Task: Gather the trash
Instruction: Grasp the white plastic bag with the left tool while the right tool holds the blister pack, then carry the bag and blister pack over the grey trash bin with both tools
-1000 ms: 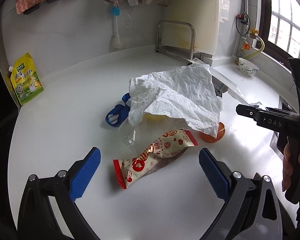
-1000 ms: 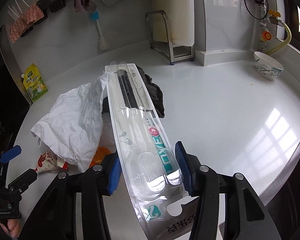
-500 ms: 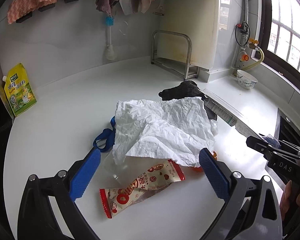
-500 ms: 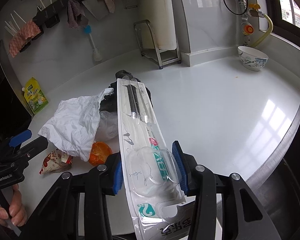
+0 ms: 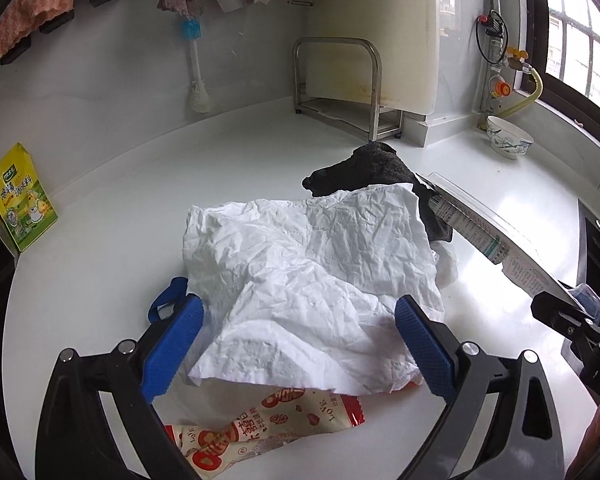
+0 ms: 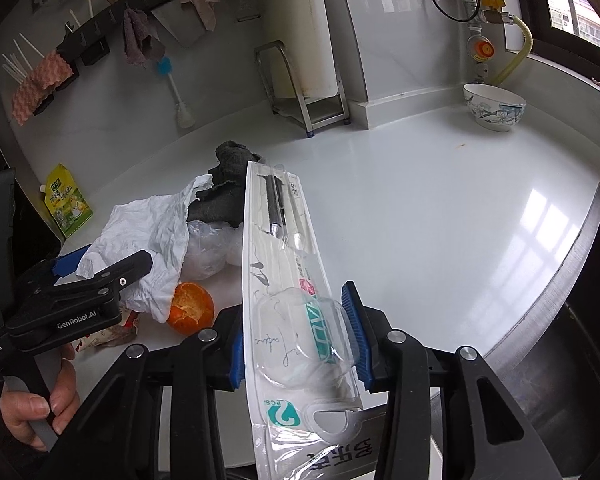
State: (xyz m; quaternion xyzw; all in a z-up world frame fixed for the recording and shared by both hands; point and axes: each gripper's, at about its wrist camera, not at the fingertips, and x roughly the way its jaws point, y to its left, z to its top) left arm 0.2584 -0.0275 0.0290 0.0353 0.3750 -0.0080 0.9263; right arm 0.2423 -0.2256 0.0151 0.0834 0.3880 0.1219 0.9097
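A crumpled white paper point(image 5: 312, 276) lies on the white counter point(image 5: 112, 216) over a pile of trash. My left gripper point(image 5: 298, 344) is open, its blue fingers on either side of the paper's near edge. A red and white snack wrapper point(image 5: 260, 428) lies below it. My right gripper point(image 6: 298, 344) is shut on a long clear plastic toothbrush package point(image 6: 284, 264), held above the counter; the package also shows in the left wrist view point(image 5: 488, 236). An orange peel point(image 6: 190, 308), a clear bag point(image 6: 208, 248) and a dark cloth point(image 6: 224, 184) lie by the paper.
A blue-handled tool point(image 5: 166, 300) pokes out left of the paper. A yellow pouch point(image 5: 22, 200) leans on the back wall. A steel rack point(image 5: 340, 88) with a white board and a patterned bowl point(image 6: 494, 106) stand at the back. A dark sink or stove edge point(image 6: 580, 280) is on the right.
My left gripper has moved forward so its open fingers now flank the white paper. My right gripper has drawn the plastic package back and up from the pile.
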